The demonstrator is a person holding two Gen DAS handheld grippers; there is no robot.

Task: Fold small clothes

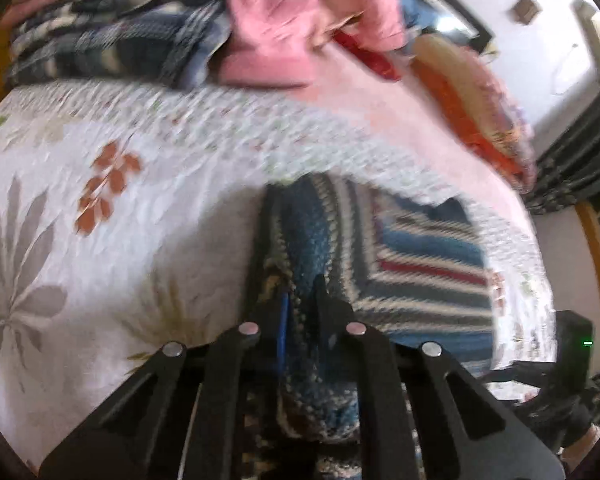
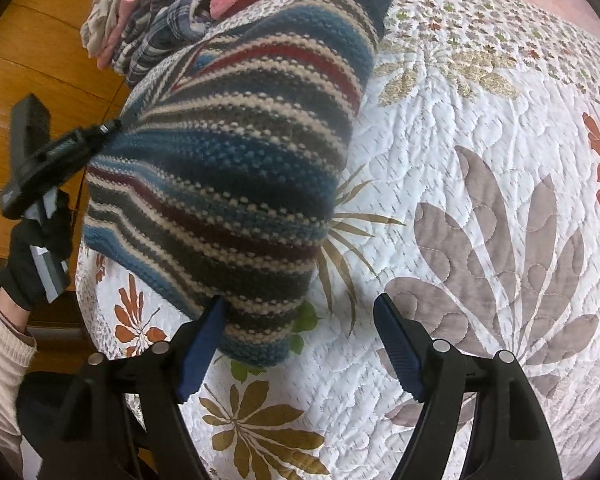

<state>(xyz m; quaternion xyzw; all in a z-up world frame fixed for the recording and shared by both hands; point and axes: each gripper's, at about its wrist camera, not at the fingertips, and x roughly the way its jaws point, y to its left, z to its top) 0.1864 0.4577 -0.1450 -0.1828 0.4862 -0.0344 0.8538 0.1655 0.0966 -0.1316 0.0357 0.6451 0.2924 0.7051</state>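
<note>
Left wrist view: left gripper [image 1: 300, 296] fingers are narrow, pinching the striped knit garment [image 1: 412, 256], which spreads ahead & right on the quilted bed cover [image 1: 140, 208].
Right wrist view: right gripper [image 2: 300, 308] fingers wide, nothing held; garment [image 2: 236, 148] touches the left finger.

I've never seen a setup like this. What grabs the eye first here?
The striped knit garment stands out first, lying on the white floral quilt near its left edge. The left gripper is clamped on a bunched edge of it, while the right gripper sits beside its near corner with jaws wide apart. At the far edge of the quilt lies a pile of pink and plaid clothes.
</note>
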